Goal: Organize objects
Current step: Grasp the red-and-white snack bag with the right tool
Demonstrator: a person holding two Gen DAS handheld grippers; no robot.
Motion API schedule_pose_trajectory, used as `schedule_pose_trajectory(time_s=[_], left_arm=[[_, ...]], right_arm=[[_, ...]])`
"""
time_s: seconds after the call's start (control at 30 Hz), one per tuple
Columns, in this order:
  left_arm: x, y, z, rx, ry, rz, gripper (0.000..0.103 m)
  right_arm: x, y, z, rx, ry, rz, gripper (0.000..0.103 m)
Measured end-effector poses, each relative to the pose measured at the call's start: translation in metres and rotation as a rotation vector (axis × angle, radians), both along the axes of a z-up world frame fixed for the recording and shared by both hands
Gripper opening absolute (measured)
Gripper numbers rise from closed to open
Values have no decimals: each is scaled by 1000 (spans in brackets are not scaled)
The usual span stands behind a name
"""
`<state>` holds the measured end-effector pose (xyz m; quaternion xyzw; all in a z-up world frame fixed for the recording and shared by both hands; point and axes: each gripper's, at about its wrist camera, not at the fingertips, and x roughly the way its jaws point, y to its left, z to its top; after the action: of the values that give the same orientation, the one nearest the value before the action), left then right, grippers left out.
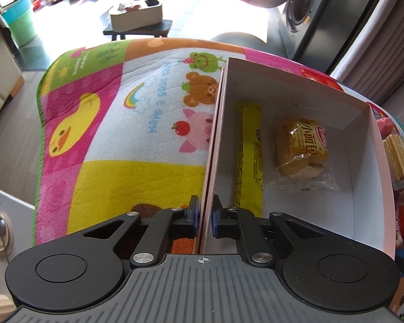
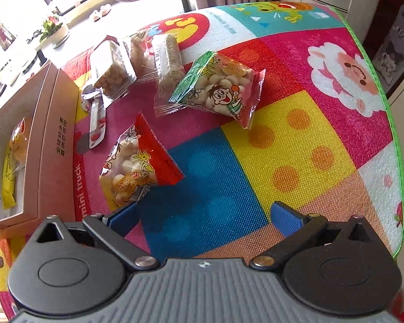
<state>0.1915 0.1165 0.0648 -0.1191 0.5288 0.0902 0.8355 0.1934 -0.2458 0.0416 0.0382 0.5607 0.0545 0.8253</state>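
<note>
The left claw pinches the left wall of the box, one finger outside and one inside, squeezed close on the thin card. The box sits on the mat. The wall is stiff but thin, so it can bend if pulled hard. Inside lie a yellow stick and a bread pack. The bread looks soft and would squash.

The right claw is wide open and holds nothing. It hangs over the mat, with the red bag just past its left finger. That bag is puffy and light (full of air and small round snacks), and its shiny wrap may slip. The flat sealed edge looks like the best place to grab, not the fat middle. Farther off lies the green bag, and more clear packs sit beyond it, near the box.
</note>
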Motion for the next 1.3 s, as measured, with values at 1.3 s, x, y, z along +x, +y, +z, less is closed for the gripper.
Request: schedule_pose_trajectory(time_s=[1.3], left_arm=[[-5,-3,7,18,-18,16,11]], right_arm=[[37,44,23,-13,-49,172,86]])
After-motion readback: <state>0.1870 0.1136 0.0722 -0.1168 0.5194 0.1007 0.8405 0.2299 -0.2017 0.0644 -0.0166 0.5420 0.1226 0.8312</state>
